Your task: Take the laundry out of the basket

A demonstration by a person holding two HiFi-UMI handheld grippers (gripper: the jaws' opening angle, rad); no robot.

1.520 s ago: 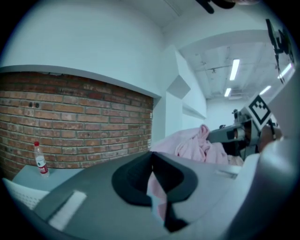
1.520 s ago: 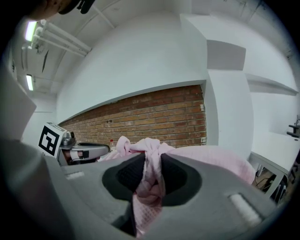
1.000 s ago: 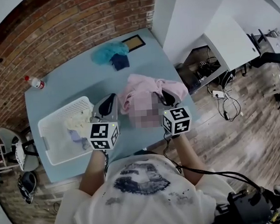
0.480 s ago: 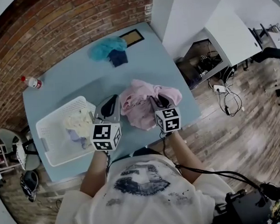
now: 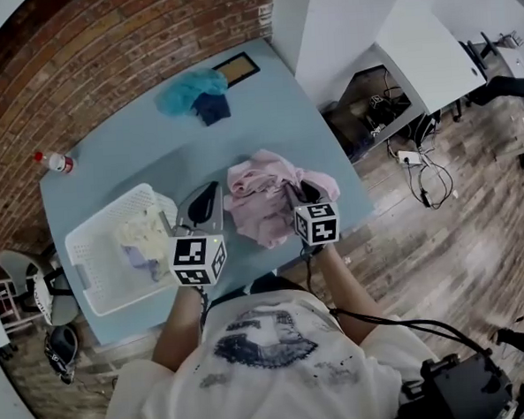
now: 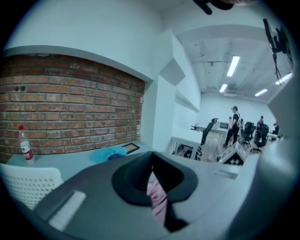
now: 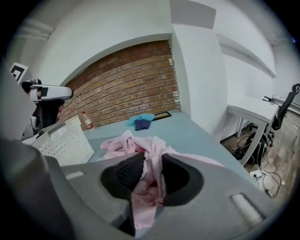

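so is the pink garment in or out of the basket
Out. The pink garment lies bunched on the blue table beside the white basket, with the left gripper and right gripper shut on it.

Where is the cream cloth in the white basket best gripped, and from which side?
Probably pinch a crumpled fold on top of the cream cloth, coming from above: the white basket walls it in on every side, leaving only the top open.

No text, label, brand or number is legible on anything in view
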